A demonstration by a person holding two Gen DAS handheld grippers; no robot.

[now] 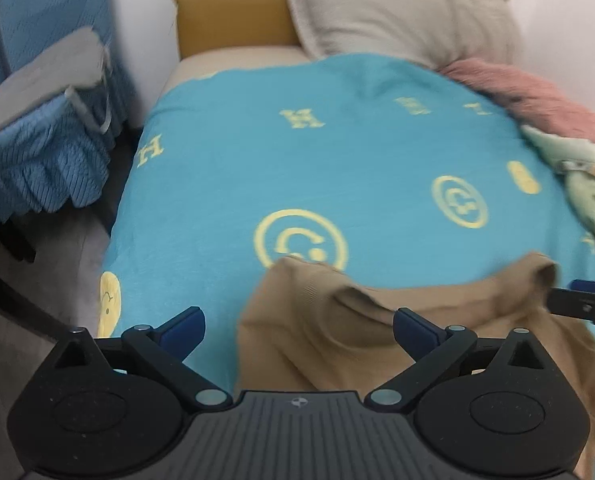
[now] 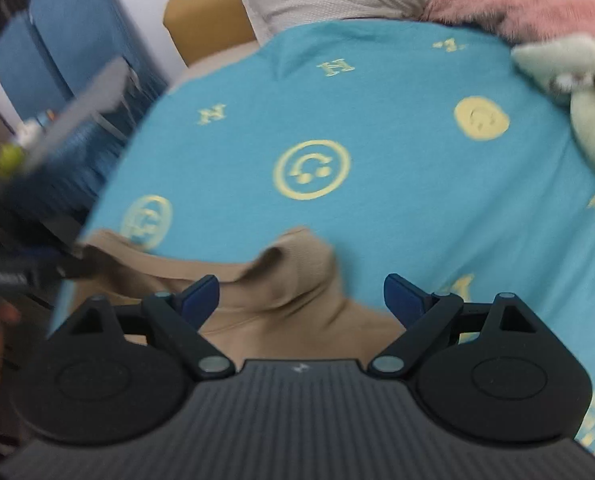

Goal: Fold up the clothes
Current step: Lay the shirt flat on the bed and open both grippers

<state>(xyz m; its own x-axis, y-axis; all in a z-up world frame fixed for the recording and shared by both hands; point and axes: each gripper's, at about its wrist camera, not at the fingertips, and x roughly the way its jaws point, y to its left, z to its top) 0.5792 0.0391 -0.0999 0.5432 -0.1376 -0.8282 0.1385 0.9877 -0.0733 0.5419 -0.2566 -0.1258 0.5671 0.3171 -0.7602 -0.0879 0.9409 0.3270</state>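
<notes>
A tan garment (image 1: 337,336) lies rumpled on the turquoise bedspread (image 1: 337,168) near the bed's front edge. My left gripper (image 1: 299,330) is open above the garment's left part, holding nothing. The garment also shows in the right wrist view (image 2: 281,280), where my right gripper (image 2: 301,296) is open just above its raised fold. The right gripper's tip (image 1: 577,300) shows at the garment's right corner in the left wrist view. The left gripper (image 2: 25,272) shows blurred at the garment's left corner.
A grey pillow (image 1: 397,12) and mustard headboard (image 1: 233,8) stand at the far end. A pink fluffy blanket (image 1: 537,96) and a pale green cloth (image 1: 577,176) lie along the right side. A blue-covered chair (image 1: 37,152) stands left of the bed.
</notes>
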